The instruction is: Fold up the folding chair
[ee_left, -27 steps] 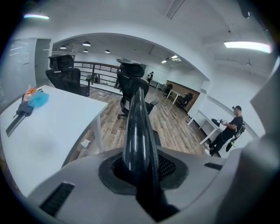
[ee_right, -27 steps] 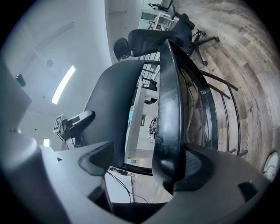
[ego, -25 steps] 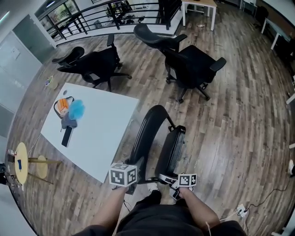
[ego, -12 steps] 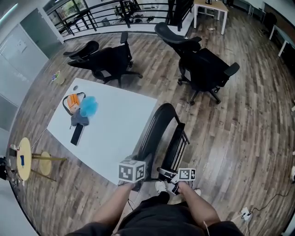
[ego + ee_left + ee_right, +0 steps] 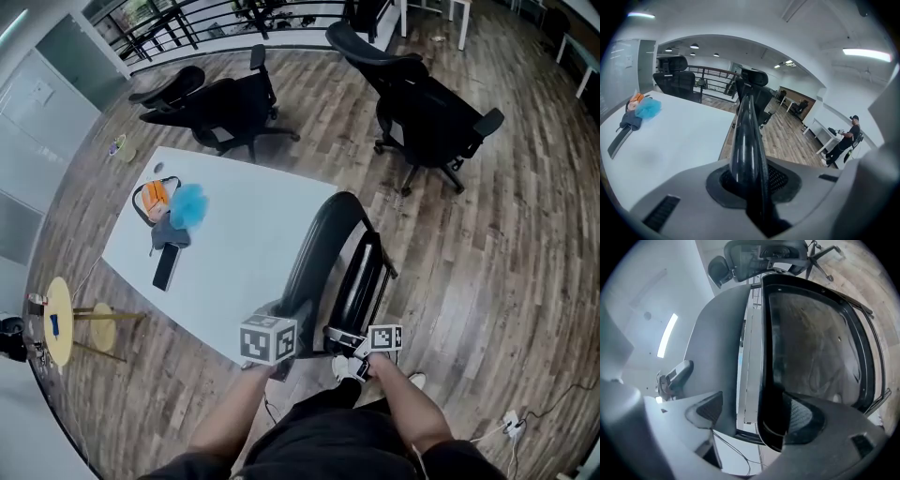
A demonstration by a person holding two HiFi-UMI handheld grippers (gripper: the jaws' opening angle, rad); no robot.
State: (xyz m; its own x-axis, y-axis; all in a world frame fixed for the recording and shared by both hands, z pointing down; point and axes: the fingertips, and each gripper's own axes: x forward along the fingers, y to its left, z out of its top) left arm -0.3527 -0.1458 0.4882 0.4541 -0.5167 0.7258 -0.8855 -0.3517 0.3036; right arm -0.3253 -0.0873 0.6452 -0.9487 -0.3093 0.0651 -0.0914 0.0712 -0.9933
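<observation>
The black folding chair (image 5: 323,248) stands beside the white table (image 5: 239,239), its seat (image 5: 364,281) swung up close to the backrest. My left gripper (image 5: 284,323) is shut on the backrest's near edge. In the left gripper view that glossy black edge (image 5: 746,140) runs straight out between the pads of the left gripper (image 5: 750,187). My right gripper (image 5: 342,336) is at the seat's near rim. In the right gripper view the seat's rim (image 5: 771,394) lies against one pad of the right gripper (image 5: 757,416). The other pad (image 5: 708,411) stands apart from the rim.
A blue fluffy thing (image 5: 187,204), an orange item (image 5: 153,197) and a black device (image 5: 166,267) lie on the table. Two black office chairs (image 5: 225,108) (image 5: 431,112) stand farther off on the wood floor. A small round stool (image 5: 56,328) is at left. A person (image 5: 843,140) stands far off.
The chair, with both grippers on it, has shifted right and up in the head view along the table's edge. Both grippers sit at the same places on the chair.
</observation>
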